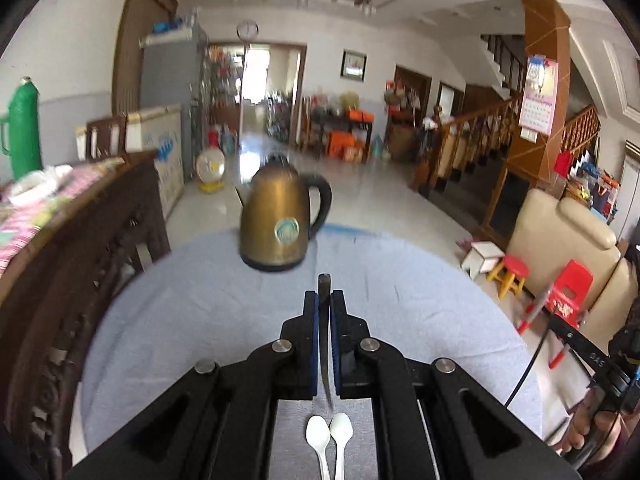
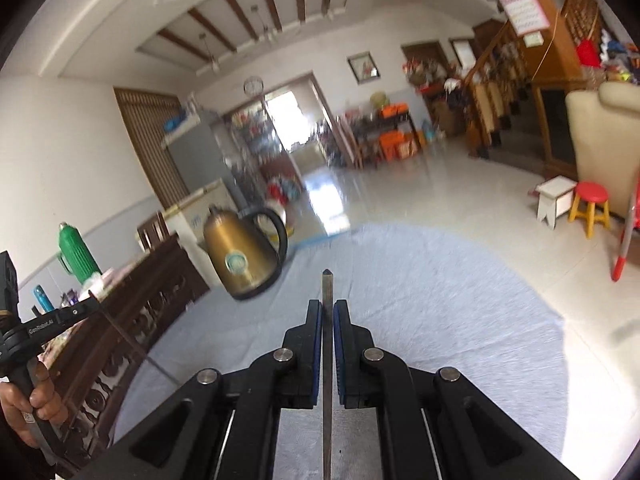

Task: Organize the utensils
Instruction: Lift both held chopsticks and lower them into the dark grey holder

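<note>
My left gripper (image 1: 324, 300) is shut on a thin dark metal utensil (image 1: 325, 344) held edge-on above the grey cloth of the table (image 1: 192, 312). Two white plastic spoons (image 1: 329, 440) lie side by side on the cloth just below it. My right gripper (image 2: 327, 308) is shut on a flat metal utensil handle (image 2: 327, 360) that sticks out past the fingertips, raised over the cloth. The left gripper (image 2: 52, 324) also shows at the left edge of the right wrist view, with a thin metal blade (image 2: 132, 344) slanting down from it.
A brass-coloured electric kettle (image 1: 280, 224) stands at the far side of the table and also shows in the right wrist view (image 2: 244, 256). A dark carved wooden cabinet (image 1: 60, 280) runs along the left. A cream sofa (image 1: 568, 248) and red stools (image 1: 514, 276) stand at right.
</note>
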A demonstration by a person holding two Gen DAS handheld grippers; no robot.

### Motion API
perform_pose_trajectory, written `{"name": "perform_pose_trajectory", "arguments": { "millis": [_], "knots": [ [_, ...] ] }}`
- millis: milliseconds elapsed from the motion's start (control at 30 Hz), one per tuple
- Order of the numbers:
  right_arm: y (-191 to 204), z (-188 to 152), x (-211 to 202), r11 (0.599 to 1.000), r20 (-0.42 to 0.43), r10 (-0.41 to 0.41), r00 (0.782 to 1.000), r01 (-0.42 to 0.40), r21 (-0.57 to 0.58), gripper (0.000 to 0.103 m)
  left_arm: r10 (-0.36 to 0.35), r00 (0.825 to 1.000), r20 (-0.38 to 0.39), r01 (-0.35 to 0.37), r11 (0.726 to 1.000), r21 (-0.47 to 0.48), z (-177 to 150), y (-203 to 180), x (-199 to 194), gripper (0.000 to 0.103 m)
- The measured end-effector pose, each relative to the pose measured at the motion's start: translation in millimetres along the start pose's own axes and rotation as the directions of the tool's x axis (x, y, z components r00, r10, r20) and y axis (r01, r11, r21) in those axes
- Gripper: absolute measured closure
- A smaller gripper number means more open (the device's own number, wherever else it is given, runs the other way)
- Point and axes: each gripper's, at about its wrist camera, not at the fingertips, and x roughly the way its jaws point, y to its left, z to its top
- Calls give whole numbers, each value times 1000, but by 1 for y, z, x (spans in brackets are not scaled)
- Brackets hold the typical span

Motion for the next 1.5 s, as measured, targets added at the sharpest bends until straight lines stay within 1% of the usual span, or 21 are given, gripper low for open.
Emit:
{"name": "perform_pose_trajectory", "arguments": {
  "millis": [67, 200, 300, 467, 600, 667, 767, 900, 967, 1033, 1133, 1300, 1333, 1433, 1500],
  "knots": [
    [3, 3, -19, 1000, 41, -1, 999, 1, 3, 97, 3, 999, 32, -3, 1000, -8, 2, 0, -20, 98],
    [11, 4, -57, 999, 113, 23, 993, -26, 23, 97, -2, 996, 90, 2, 1000, -1, 3, -5, -48, 98],
    [24, 9, -81, 1000, 164, 25, 986, -26, 2, 97, -6, 992, 125, 4, 1000, 20, 9, -12, -67, 98],
    [46, 23, -108, 999, 236, 37, 971, -29, -33, 97, -18, 983, 182, 13, 999, 29, 14, -23, -99, 98],
    [73, 33, -137, 996, 335, 44, 941, -15, -88, 97, -23, 974, 226, 15, 999, 39, 16, -33, -115, 98],
    [87, 37, -149, 993, 377, 54, 925, -12, -113, 97, -37, 970, 239, 29, 999, 39, 18, -38, -123, 98],
    [115, 40, -167, 987, 440, 95, 893, -28, -157, 97, -68, 963, 260, 56, 997, 53, 19, -49, -135, 98],
    [149, 39, -176, 978, 468, 160, 869, -74, -196, 97, -108, 955, 276, 89, 993, 78, 16, -62, -153, 98],
    [164, 35, -176, 972, 465, 191, 865, -101, -210, 97, -125, 952, 278, 106, 991, 85, 13, -68, -160, 98],
    [174, 27, -174, 968, 451, 211, 867, -121, -219, 97, -140, 950, 278, 119, 989, 93, 10, -72, -165, 98],
    [182, 12, -166, 964, 408, 227, 884, -144, -224, 96, -154, 954, 257, 133, 986, 98, 1, -79, -168, 98],
    [172, -19, -145, 965, 324, 228, 918, -167, -204, 96, -145, 968, 207, 130, 988, 83, -19, -81, -162, 98],
    [165, -25, -144, 965, 313, 227, 922, -170, -201, 96, -143, 972, 189, 132, 989, 72, -24, -80, -159, 98],
    [162, -41, -137, 964, 267, 225, 937, -174, -201, 96, -138, 980, 143, 133, 990, 47, -36, -79, -151, 98],
    [156, -49, -136, 964, 247, 221, 943, -173, -201, 96, -127, 985, 116, 124, 992, 35, -43, -79, -145, 98]
  ]
}}
